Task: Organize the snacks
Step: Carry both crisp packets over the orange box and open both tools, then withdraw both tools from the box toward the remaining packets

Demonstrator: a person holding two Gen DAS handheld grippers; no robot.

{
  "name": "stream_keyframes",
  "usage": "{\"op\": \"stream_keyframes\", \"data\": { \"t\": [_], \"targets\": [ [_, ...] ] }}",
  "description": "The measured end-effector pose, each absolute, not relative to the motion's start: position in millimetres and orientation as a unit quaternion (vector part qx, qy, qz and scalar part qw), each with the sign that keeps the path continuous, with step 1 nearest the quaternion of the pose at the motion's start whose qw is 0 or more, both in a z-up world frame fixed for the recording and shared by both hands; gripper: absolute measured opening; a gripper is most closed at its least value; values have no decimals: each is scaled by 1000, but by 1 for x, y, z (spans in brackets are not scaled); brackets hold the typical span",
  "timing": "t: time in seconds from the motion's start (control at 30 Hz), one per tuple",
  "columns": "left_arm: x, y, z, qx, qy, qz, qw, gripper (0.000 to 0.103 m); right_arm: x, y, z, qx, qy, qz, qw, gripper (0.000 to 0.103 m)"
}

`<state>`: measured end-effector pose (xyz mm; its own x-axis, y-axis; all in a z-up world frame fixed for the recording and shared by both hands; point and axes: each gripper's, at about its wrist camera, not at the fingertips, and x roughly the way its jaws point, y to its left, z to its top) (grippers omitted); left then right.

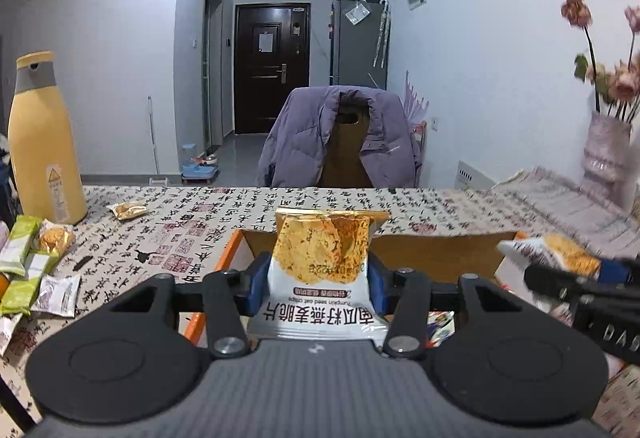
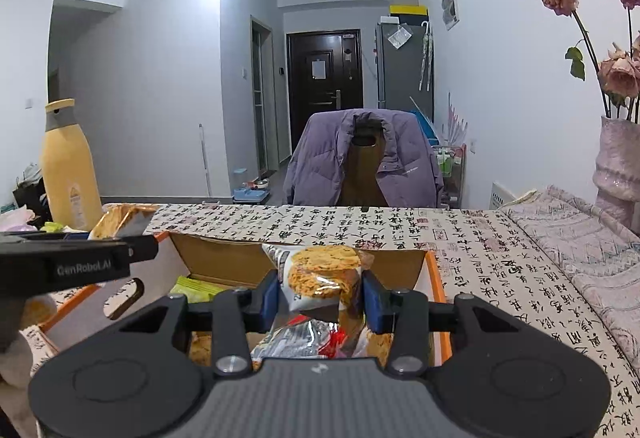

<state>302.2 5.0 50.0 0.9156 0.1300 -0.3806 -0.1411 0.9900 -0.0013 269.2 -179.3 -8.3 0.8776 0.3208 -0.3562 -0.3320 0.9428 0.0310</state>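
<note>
Left wrist view: the left gripper (image 1: 318,274) is clamped on an oat-crisp packet (image 1: 320,258), which stands upright between its blue pads. Just ahead and below lies an open box (image 1: 240,238) with orange edges, on a table (image 1: 200,222) covered in calligraphy-print cloth. Far left of the gripper stand a yellow bottle (image 1: 42,142) and a heap of loose snacks (image 1: 36,258); one small packet (image 1: 129,210) lies alone beyond them. To the right, the right gripper (image 1: 560,270) shows blurred, with its own snack. Past the table is a chair draped with a purple jacket (image 1: 340,142), then a dark door (image 1: 272,66) and a grey fridge (image 1: 360,42).

Right wrist view: the right gripper (image 2: 320,294) is closed tight on a clear cookie pack (image 2: 324,274), held over the box (image 2: 434,278), where more snacks lie beneath. The left gripper (image 2: 120,250) reaches in from the left with its packet. To the right, a pink vase (image 2: 618,166) of dried roses stands on a folded cloth (image 2: 580,238).
</note>
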Motion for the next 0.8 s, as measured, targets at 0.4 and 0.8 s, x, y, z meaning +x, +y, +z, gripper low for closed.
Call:
{"op": "stream_keyframes", "data": {
  "t": [0.4, 0.8],
  "targets": [
    [298, 33, 48, -56, 193, 81, 976, 81, 275, -184, -25, -8, 198, 161, 967, 71],
    [282, 28, 61, -56, 150, 87, 983, 103, 268, -183, -19, -7, 191, 144, 971, 103]
  ]
}}
